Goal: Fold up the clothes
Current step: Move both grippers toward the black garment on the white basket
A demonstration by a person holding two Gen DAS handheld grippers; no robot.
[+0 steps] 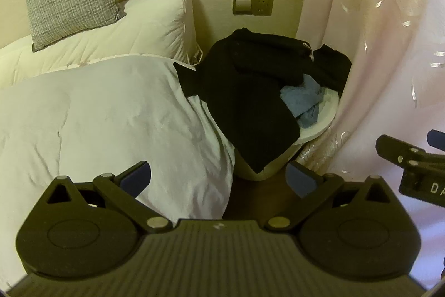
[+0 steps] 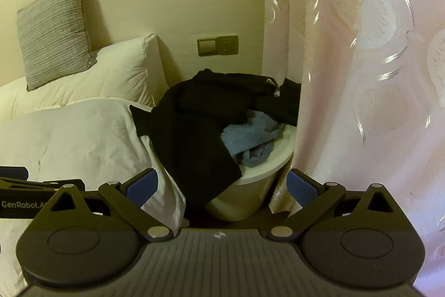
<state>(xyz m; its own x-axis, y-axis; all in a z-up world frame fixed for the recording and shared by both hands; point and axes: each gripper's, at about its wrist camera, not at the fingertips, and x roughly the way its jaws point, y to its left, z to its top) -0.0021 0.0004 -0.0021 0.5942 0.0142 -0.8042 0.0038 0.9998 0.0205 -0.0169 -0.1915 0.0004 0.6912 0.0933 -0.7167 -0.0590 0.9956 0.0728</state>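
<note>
Between bed (image 1: 97,113) and curtain (image 2: 361,74), white basket (image 2: 250,202) at twelve o'clock, heaped: black garment (image 1: 244,102) draped over rim, blue garment (image 1: 303,102) beneath. Left gripper (image 1: 218,176), right gripper (image 2: 222,185): both spread wide, empty. Step likely: reach for first piece. Next: pinch black cloth, lift onto bed. Two pillows, one basket.

Black garment (image 2: 194,130) over basket (image 2: 267,171) (white)

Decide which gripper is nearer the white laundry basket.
Right, marginally. The right gripper sits just short of the white laundry basket, facing it. The left gripper sits slightly farther back, to its left over the duvet.
</note>
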